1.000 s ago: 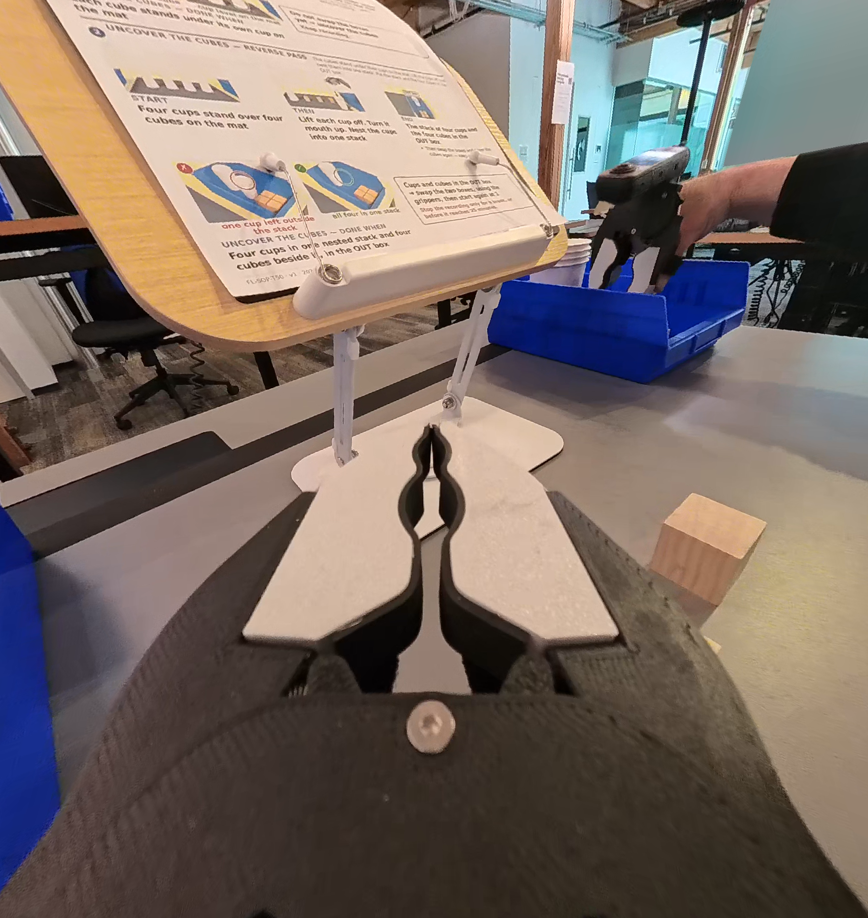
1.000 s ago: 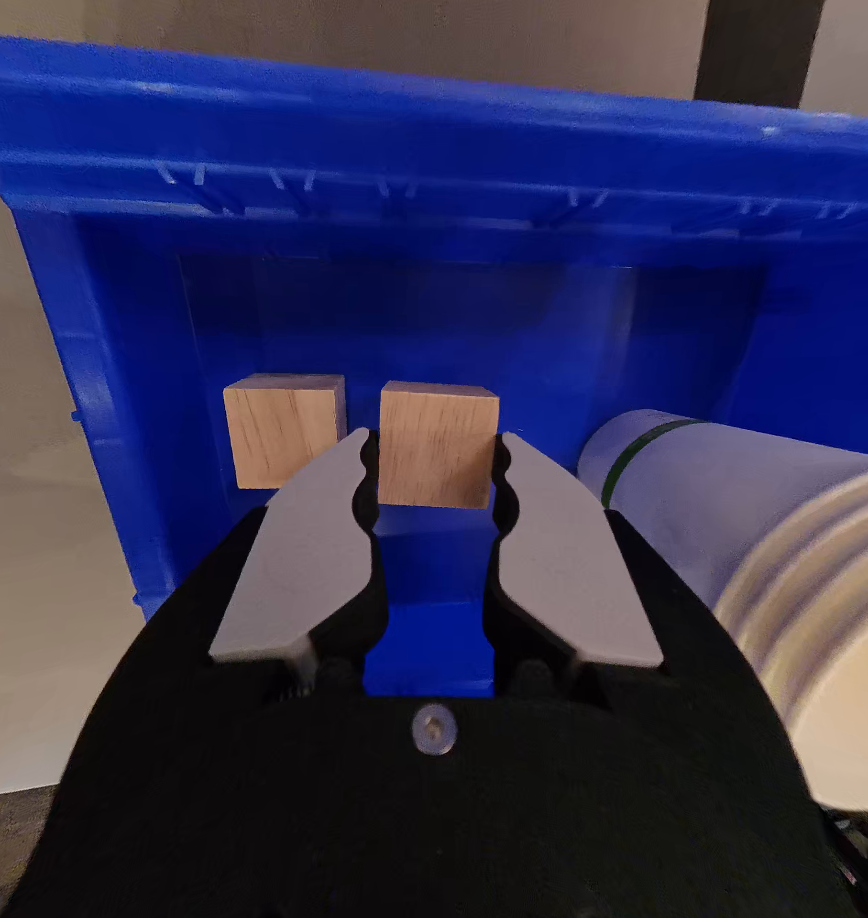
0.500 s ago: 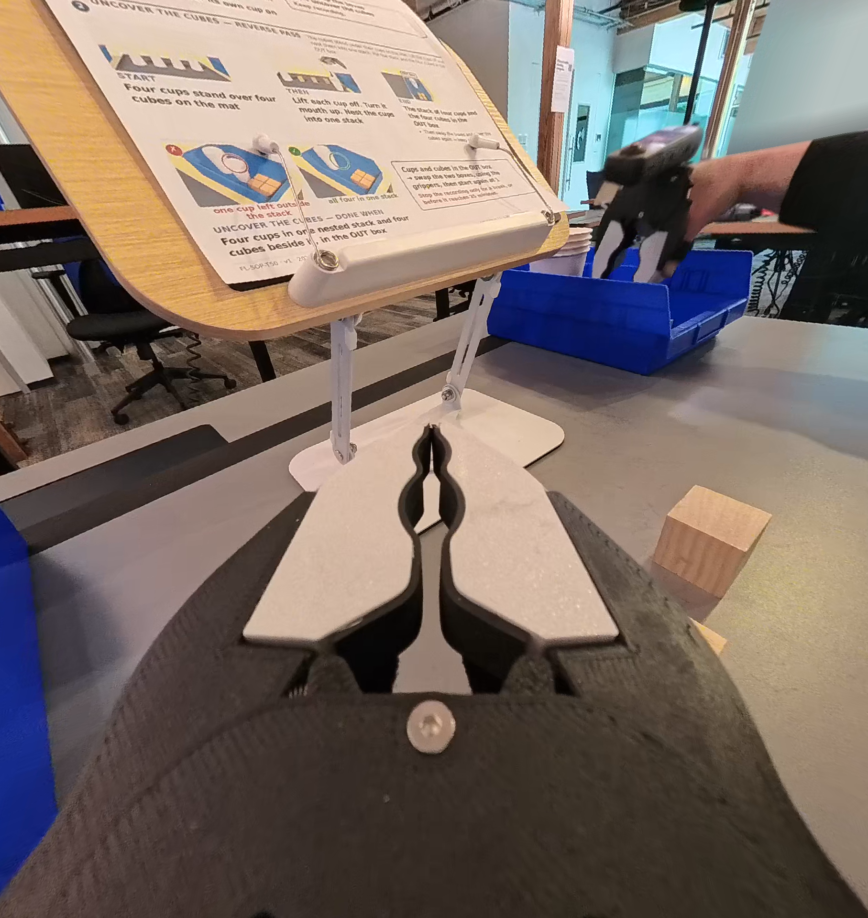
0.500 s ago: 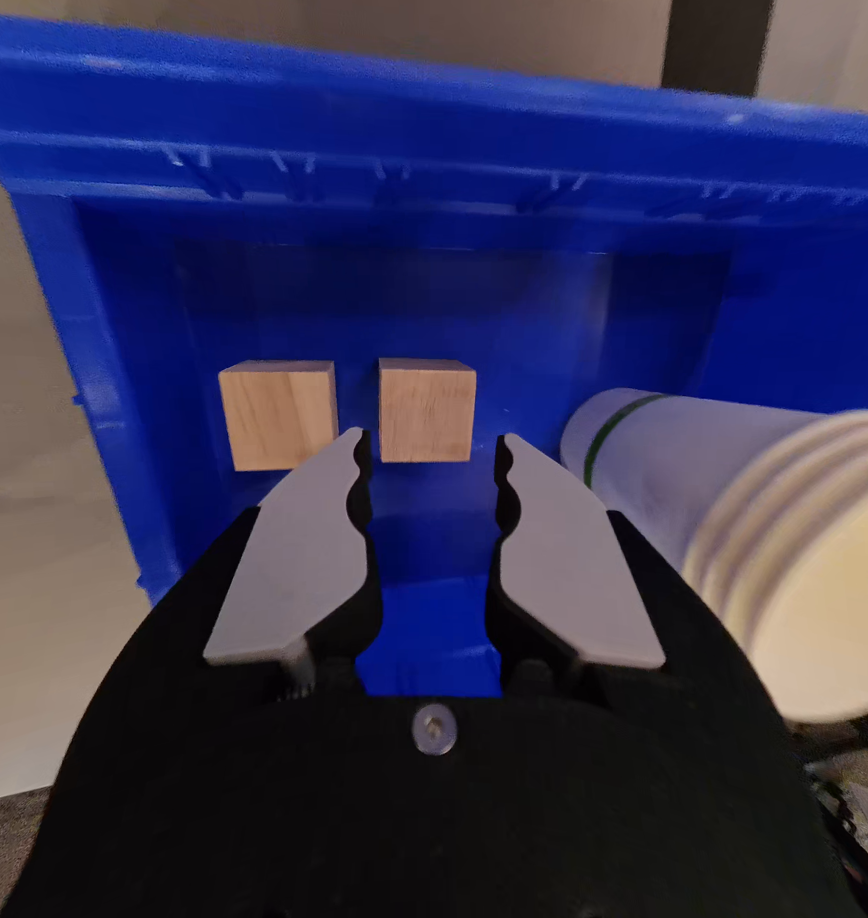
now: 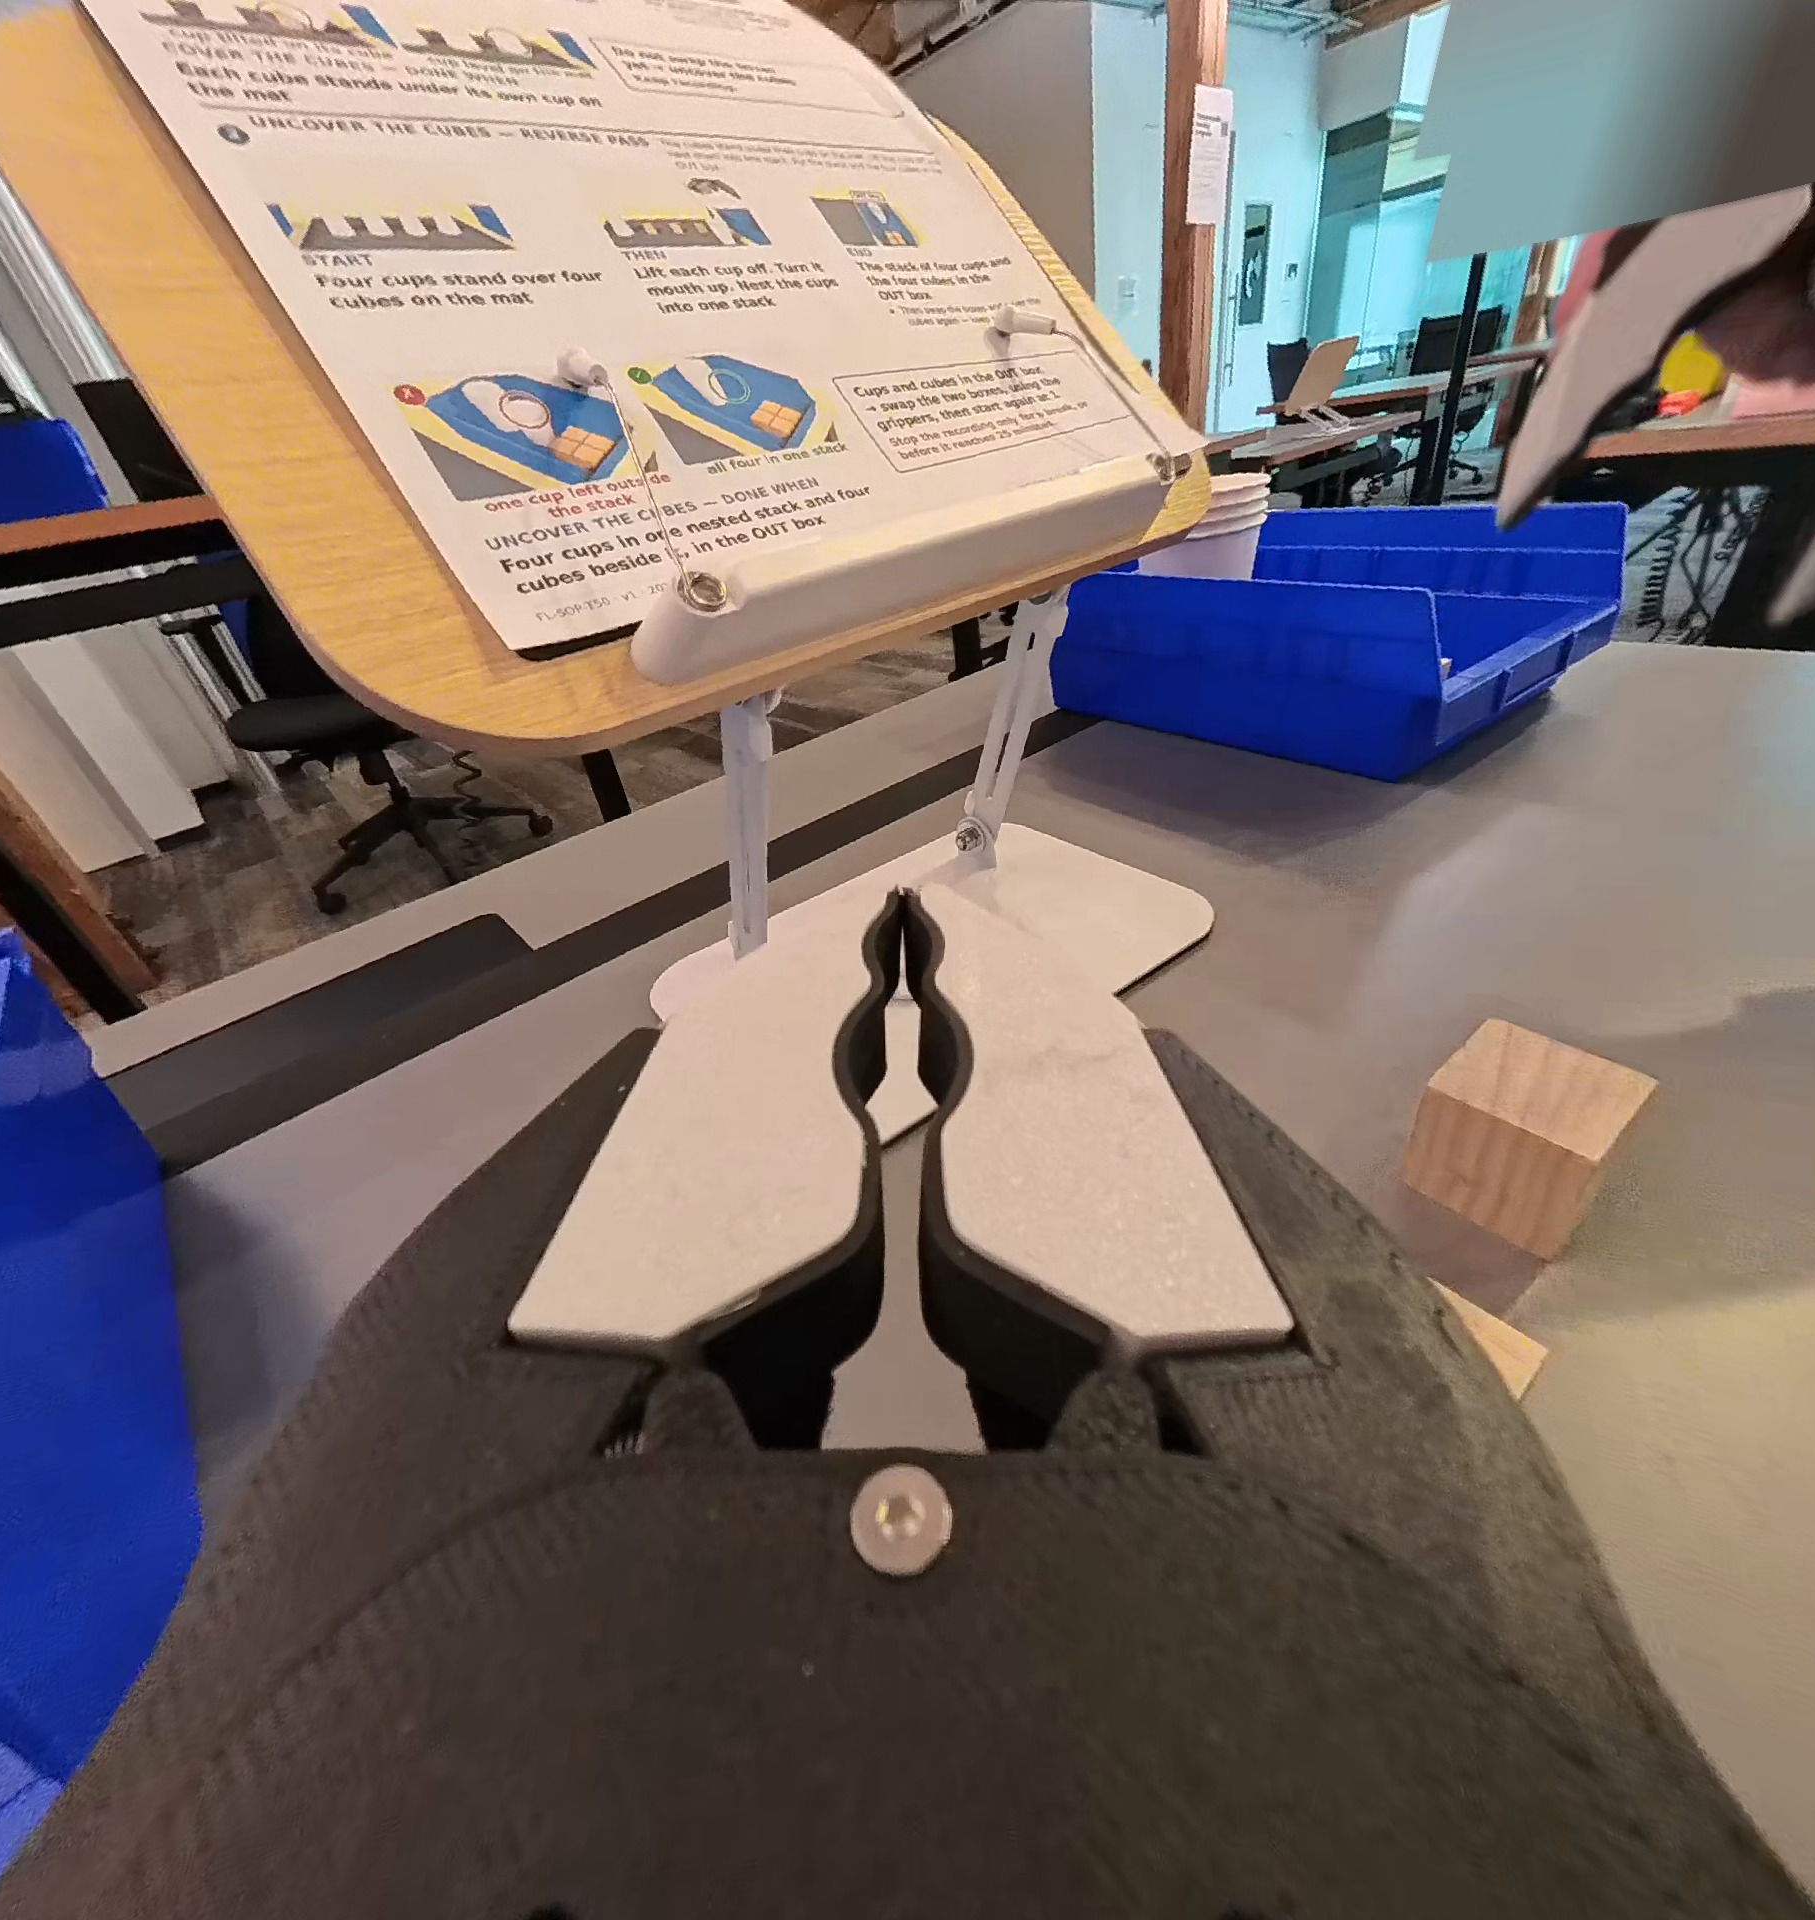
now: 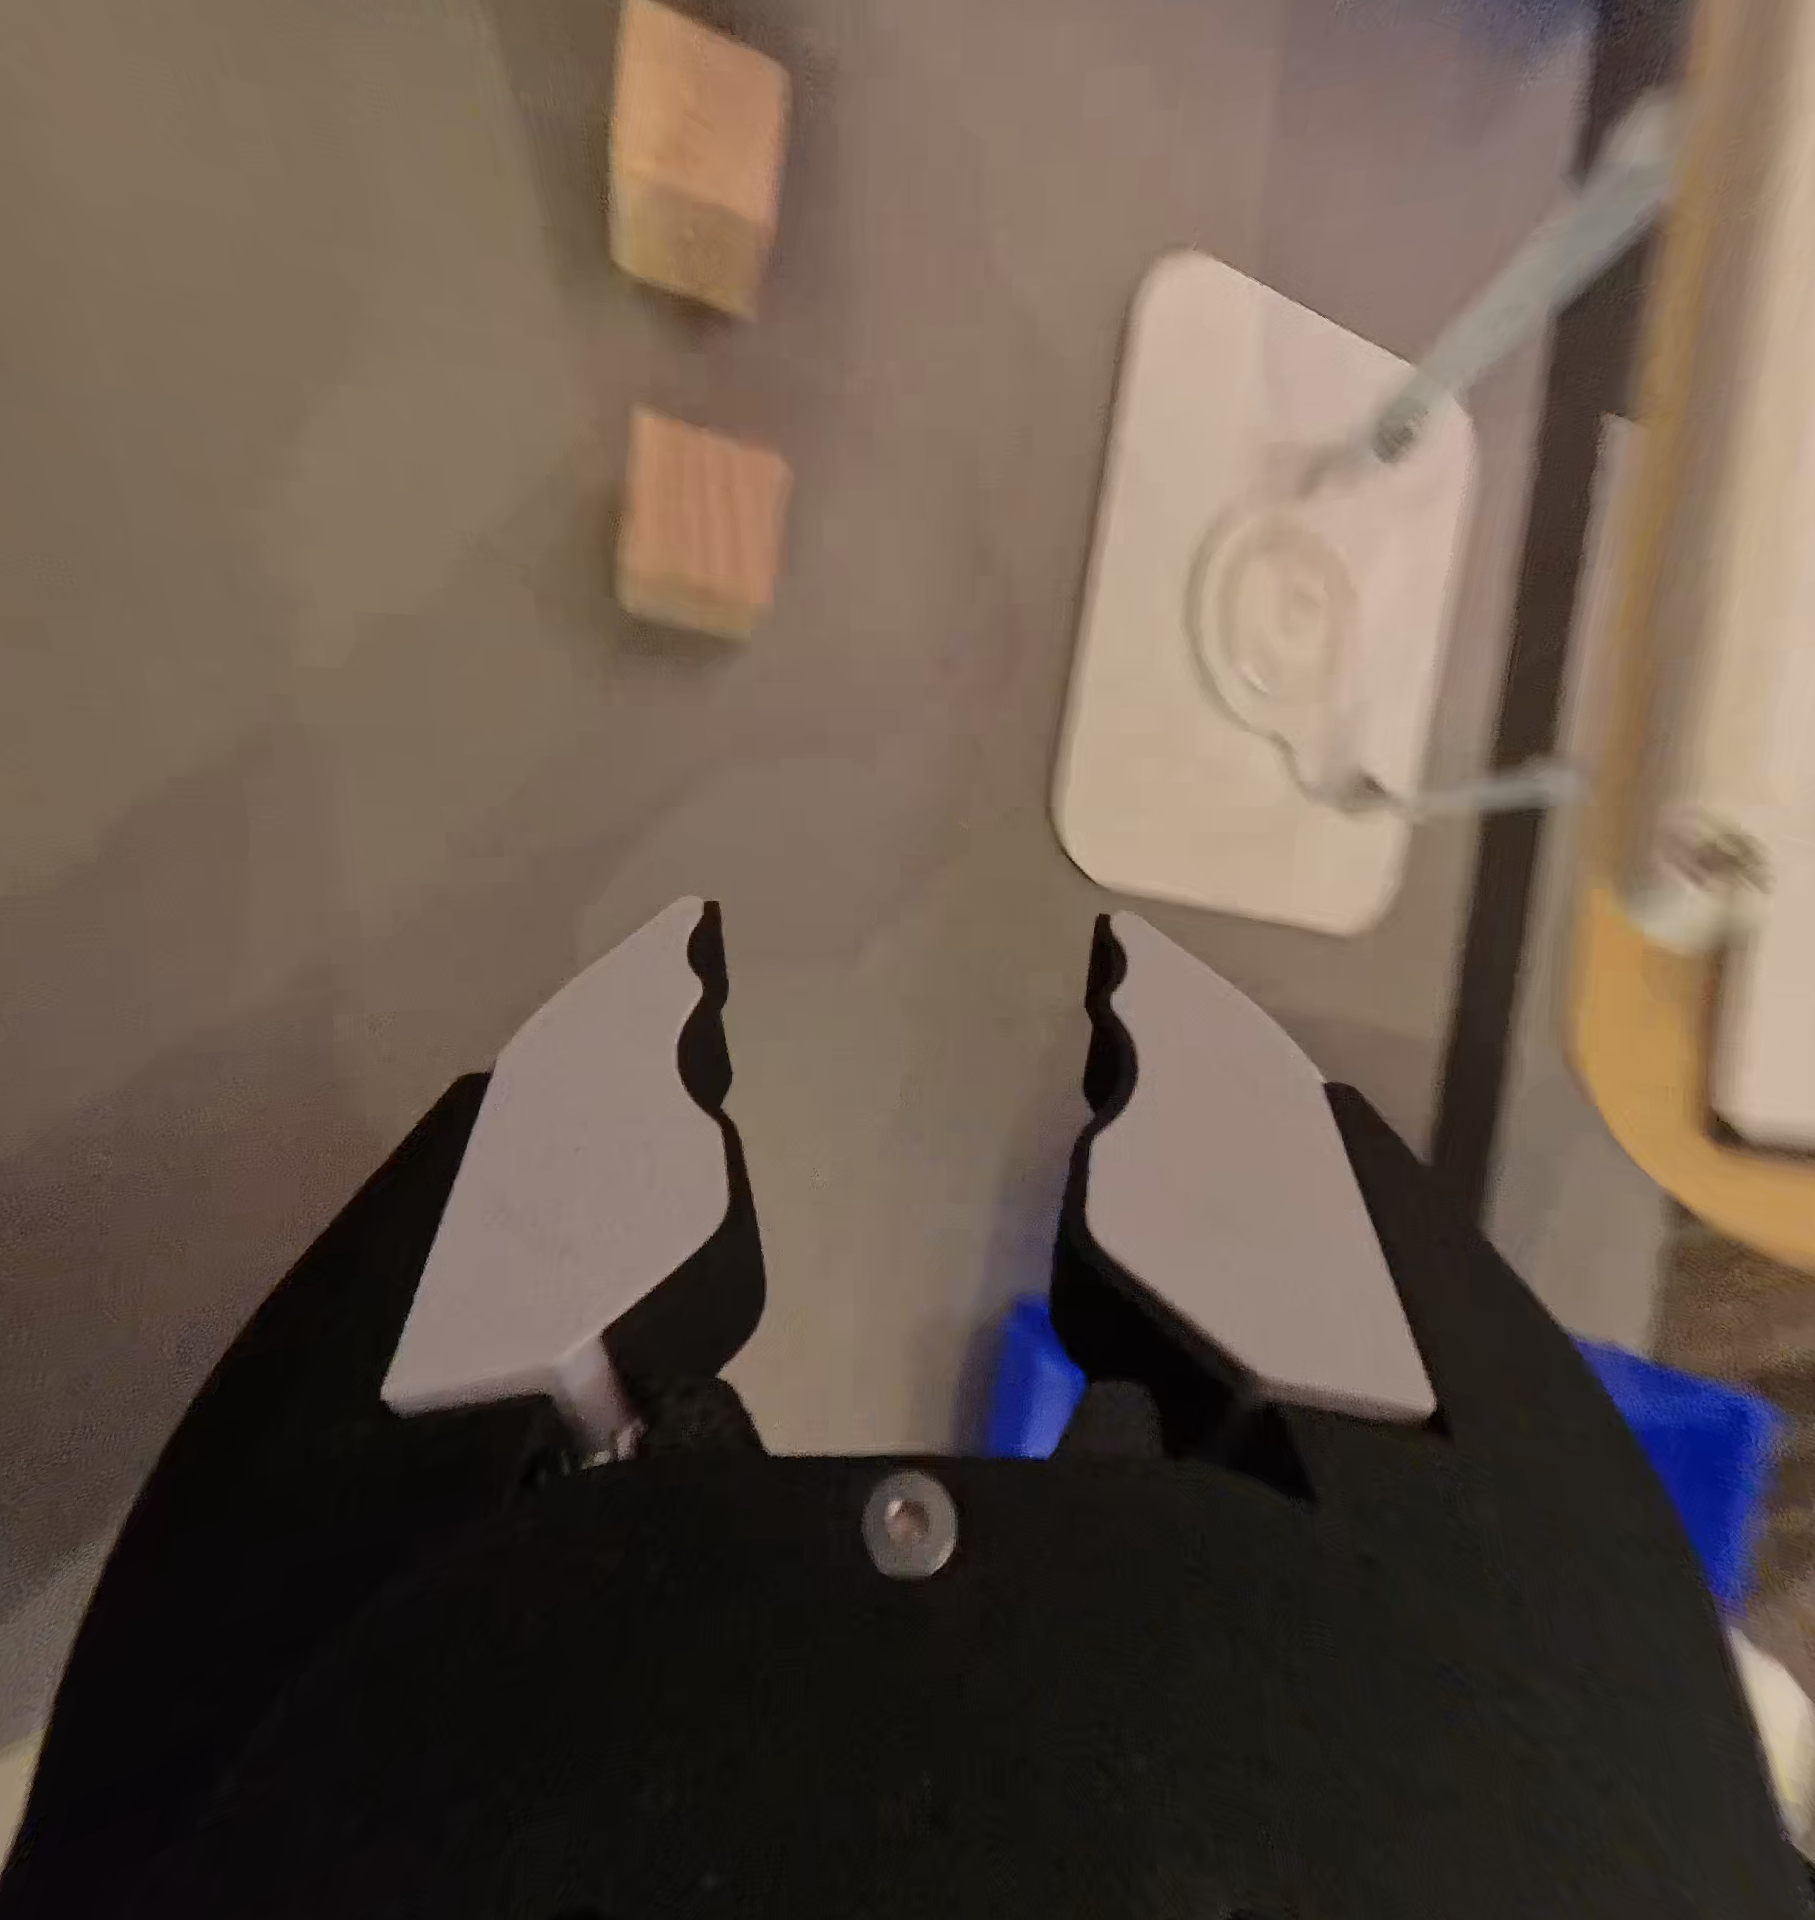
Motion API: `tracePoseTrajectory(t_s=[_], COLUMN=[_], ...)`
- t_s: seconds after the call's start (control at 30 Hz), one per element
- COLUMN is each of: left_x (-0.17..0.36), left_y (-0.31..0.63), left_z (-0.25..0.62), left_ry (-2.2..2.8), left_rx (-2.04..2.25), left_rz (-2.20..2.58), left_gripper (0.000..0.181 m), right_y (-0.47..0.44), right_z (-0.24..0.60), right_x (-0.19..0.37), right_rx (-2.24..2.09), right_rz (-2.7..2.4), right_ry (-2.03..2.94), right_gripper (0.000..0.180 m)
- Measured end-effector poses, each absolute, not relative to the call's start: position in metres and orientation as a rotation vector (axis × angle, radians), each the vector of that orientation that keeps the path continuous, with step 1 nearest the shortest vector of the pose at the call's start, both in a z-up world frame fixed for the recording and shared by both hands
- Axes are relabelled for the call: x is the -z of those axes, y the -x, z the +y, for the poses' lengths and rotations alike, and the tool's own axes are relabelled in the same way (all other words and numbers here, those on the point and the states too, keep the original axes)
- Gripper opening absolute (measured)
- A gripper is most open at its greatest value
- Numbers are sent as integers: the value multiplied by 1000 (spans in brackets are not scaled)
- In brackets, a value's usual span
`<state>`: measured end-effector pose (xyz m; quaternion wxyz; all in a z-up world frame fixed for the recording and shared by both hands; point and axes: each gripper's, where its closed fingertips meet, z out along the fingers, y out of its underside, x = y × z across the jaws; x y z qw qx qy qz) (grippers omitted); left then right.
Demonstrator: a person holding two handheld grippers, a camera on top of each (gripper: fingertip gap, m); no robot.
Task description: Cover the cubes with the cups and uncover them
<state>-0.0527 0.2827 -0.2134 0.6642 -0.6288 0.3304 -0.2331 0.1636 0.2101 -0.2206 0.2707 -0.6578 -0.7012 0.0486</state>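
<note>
My left gripper (image 5: 901, 906) is shut and empty, low over the grey table (image 5: 1505, 914). A wooden cube (image 5: 1526, 1132) stands on the table to its right, with the corner of a second cube (image 5: 1495, 1351) showing behind the gripper body. My right gripper (image 6: 901, 925) is open and empty, looking down on the table; its fingers (image 5: 1651, 353) show blurred at the upper right of the left wrist view. Two wooden cubes (image 6: 697, 156) (image 6: 703, 520) lie on the table ahead of it, to the left. White cups (image 5: 1230, 520) stand stacked behind the stand board, in the far blue bin (image 5: 1329, 665).
An instruction sheet on a wooden board stand (image 5: 591, 343) with a white base (image 5: 1090, 914) rises in the middle; the base also shows in the right wrist view (image 6: 1267, 665). Another blue bin (image 5: 41, 1351) is at my left. Office desks and chairs lie beyond.
The right gripper left the far blue bin, where two cubes and the cup stack stay, swung back over the table toward the loose cubes and opened wider. The left gripper barely moved.
</note>
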Motion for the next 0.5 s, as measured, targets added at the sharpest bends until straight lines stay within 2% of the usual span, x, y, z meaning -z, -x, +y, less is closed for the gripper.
tracePoseTrajectory(t_s=[0.13,0.23,0.5], left_x=[208,205,198], left_y=[54,55,55], left_z=[280,279,275], left_ry=[1402,1394,1369], left_rx=[532,542,560], left_rz=[739,732,726], left_gripper=[0,0,0], right_y=[-104,-81,-64], right_z=[186,180,195], right_x=[272,301,322], right_rx=[-221,-261,-240], right_rz=[-1930,-1934,-1837], right_ry=[1821,1903,2017], right_gripper=[76,73,67])
